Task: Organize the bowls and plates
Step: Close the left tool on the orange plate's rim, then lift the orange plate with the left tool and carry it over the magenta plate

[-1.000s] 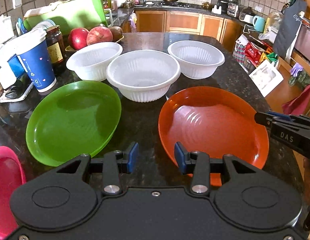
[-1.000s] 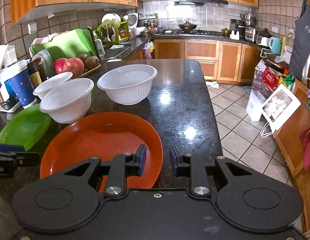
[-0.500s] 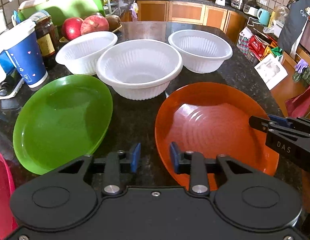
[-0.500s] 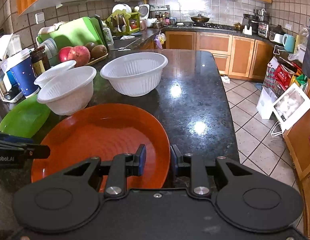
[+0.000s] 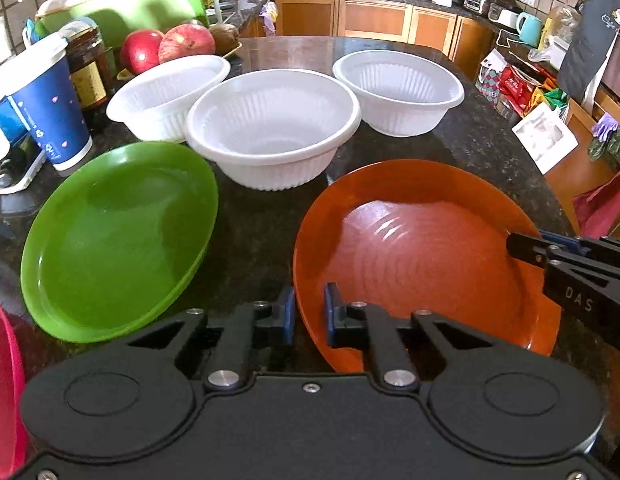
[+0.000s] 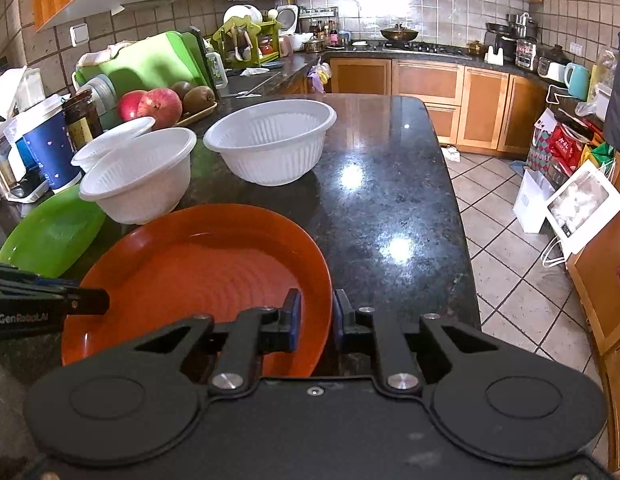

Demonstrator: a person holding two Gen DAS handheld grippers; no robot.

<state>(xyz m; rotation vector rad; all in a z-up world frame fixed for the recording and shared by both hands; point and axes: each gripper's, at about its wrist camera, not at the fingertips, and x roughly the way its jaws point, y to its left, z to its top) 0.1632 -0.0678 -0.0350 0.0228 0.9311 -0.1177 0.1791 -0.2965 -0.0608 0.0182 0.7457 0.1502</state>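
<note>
An orange plate (image 5: pixel 422 256) (image 6: pixel 198 264) lies at the near side of the dark stone counter (image 6: pixel 390 184). My left gripper (image 5: pixel 309 312) (image 6: pixel 90 300) has its jaws closing on the plate's left rim, blue pads pressing it. My right gripper (image 6: pixel 316 316) (image 5: pixel 526 244) closes the same way on the right rim. Left of it lies a green plate (image 5: pixel 114 236) (image 6: pixel 46 232). Three white ribbed bowls stand behind: middle (image 5: pixel 274 128) (image 6: pixel 142 172), left (image 5: pixel 166 96) (image 6: pixel 110 140), right (image 5: pixel 398 88) (image 6: pixel 270 140). A pink plate's edge (image 5: pixel 4 392) shows at the near left.
A blue paper cup (image 5: pixel 50 112), a dark jar (image 5: pixel 88 68) and a tray of fruit (image 5: pixel 182 40) crowd the counter's left. The counter's right edge (image 6: pixel 454 200) drops to a tiled floor (image 6: pixel 510 280) with bags and a white box.
The left jaws have closed from wide apart onto the orange plate's left rim. The right jaws narrowed onto its right rim. Both views have crept a little closer to the plate.
</note>
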